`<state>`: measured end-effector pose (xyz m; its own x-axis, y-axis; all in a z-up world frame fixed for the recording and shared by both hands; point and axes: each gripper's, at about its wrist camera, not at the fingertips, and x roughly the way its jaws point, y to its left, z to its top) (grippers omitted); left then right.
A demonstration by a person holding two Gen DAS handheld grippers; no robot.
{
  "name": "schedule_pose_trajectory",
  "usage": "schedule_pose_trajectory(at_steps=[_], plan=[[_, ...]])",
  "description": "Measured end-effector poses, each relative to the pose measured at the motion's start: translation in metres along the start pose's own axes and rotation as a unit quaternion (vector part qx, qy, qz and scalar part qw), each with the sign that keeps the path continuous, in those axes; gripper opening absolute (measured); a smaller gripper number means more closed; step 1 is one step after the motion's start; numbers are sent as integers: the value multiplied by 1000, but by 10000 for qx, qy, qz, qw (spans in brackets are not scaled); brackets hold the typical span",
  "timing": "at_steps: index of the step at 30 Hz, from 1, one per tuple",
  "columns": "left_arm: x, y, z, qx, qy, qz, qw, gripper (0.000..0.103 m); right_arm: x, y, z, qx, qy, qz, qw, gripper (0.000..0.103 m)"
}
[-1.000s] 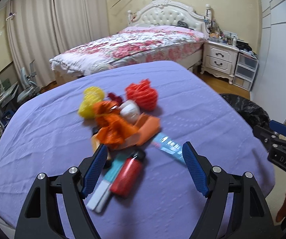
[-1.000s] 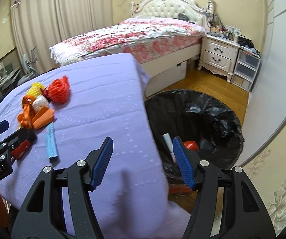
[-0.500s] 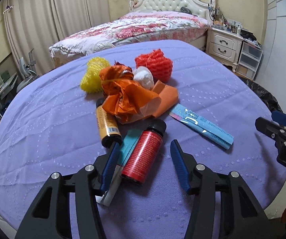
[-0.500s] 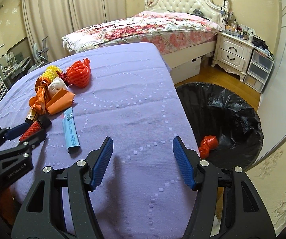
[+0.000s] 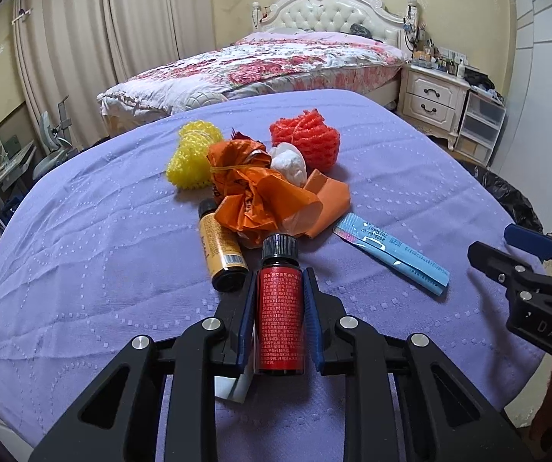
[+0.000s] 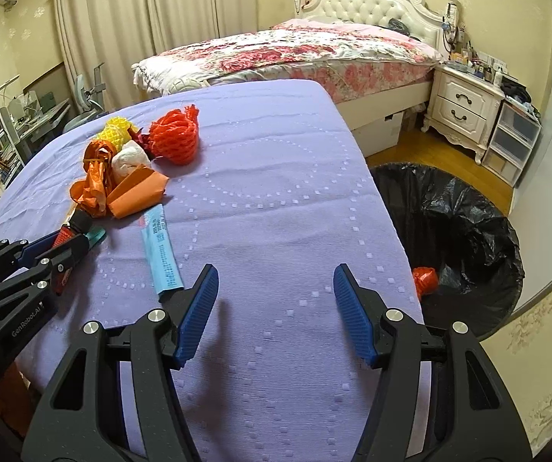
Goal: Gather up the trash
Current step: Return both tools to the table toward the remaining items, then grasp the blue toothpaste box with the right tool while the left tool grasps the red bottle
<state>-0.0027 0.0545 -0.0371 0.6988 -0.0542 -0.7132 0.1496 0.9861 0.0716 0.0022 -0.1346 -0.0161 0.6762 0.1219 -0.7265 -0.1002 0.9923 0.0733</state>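
Beside the table: black-lined bin [image 6: 464, 227] — red crumpled wrapper [image 6: 425, 277] inside
Left gripper [image 5: 277, 288]: just closed, clamping small red-labelled bottle [image 5: 279, 315]
Right gripper [image 6: 274, 300]: wide, empty

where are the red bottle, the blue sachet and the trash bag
red bottle [image 5: 279, 327]: left wrist view, middle of its label
blue sachet [image 6: 161, 257]: right wrist view, middle of the strip
trash bag [image 6: 464, 208]: right wrist view, inner black wall

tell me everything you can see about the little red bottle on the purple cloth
The red bottle is small, with a black ribbed screw cap, capped, and a red label of fine print over dark glass or plastic. It lies on its side on the purple cloth, cap pointing toward the trash pile. The left gripper has just been closing, and its blue pads press both sides. A yellow-labelled bottle lies just left of it.
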Motion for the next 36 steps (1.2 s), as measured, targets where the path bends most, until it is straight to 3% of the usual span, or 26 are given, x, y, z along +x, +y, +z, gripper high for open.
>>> schedule_pose_trajectory(at_steps=[23, 28, 30, 36], plan=[[-15, 63, -12, -710, -23, 327, 9969, 25, 16, 59, 10, -636, 136, 389, 9971, 59], [-14, 75, -14, -841, -44, 365, 9958, 25, 23, 67, 8, -824, 238, 286, 9959, 42], [-14, 76, -14, -875, -51, 357, 9955, 25, 21, 69, 7, -902, 222, 235, 9954, 23], [-16, 73, -14, -871, -98, 268, 9958, 25, 18, 62, 5, -809, 210, 219, 9963, 17]])
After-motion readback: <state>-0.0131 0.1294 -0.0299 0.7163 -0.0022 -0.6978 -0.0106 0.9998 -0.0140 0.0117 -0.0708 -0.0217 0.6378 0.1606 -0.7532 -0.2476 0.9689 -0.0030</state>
